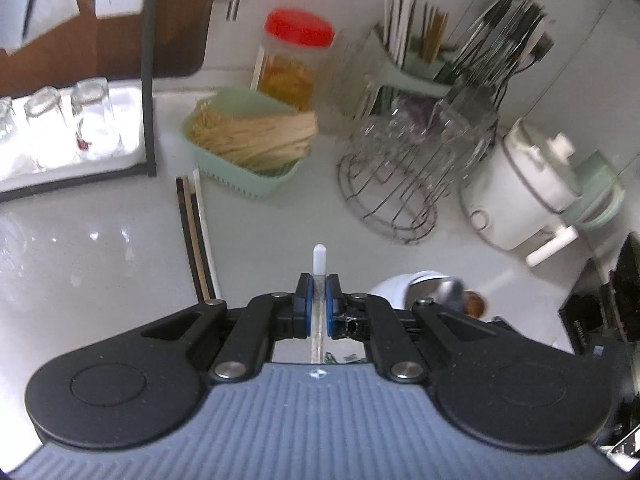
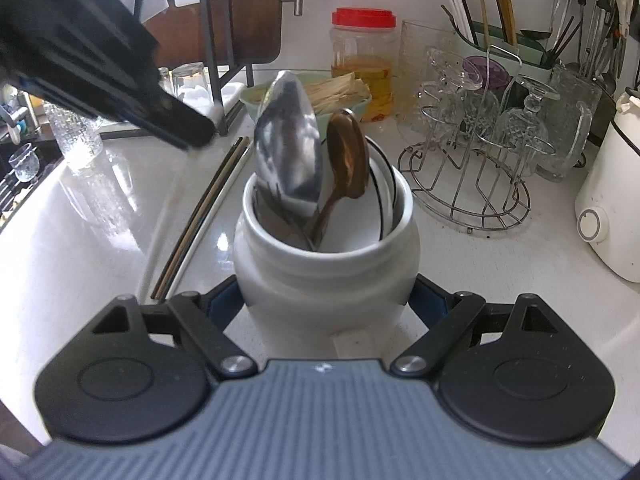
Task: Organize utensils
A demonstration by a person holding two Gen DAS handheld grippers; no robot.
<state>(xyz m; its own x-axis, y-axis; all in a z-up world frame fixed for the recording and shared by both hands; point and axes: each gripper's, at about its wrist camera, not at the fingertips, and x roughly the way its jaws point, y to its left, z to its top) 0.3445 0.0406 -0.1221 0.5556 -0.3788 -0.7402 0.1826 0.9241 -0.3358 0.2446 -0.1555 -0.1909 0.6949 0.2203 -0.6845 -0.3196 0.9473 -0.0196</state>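
Table: white and glossy; carries everything named here.
Crock: white ceramic utensil holder, the landmark; the right wrist view shows it whole, the left wrist view only a sliver of its rim.
Right gripper: fingers spread wide and clamped on the crock's two sides.
Glass rack: wire stand of upturned glasses, right of and behind the crock.
Green basket: holds pale sticks, behind the crock; the left view shows it openly, the right view hides most of it behind the spoons.
Red-lidded jar: behind the crock, beside the basket.
Steel spoon: bowl up in the crock.
Brown spoon: upright just right of the steel one.
Loose chopsticks: dark and white, flat on the table left of the crock.
Left gripper: fingers closed on a thin stick.
Held stick: clear with a white tip, up off the table, left of the crock; its lower end is cut off. In the right view the left gripper is a dark blur and the stick cannot be made out.
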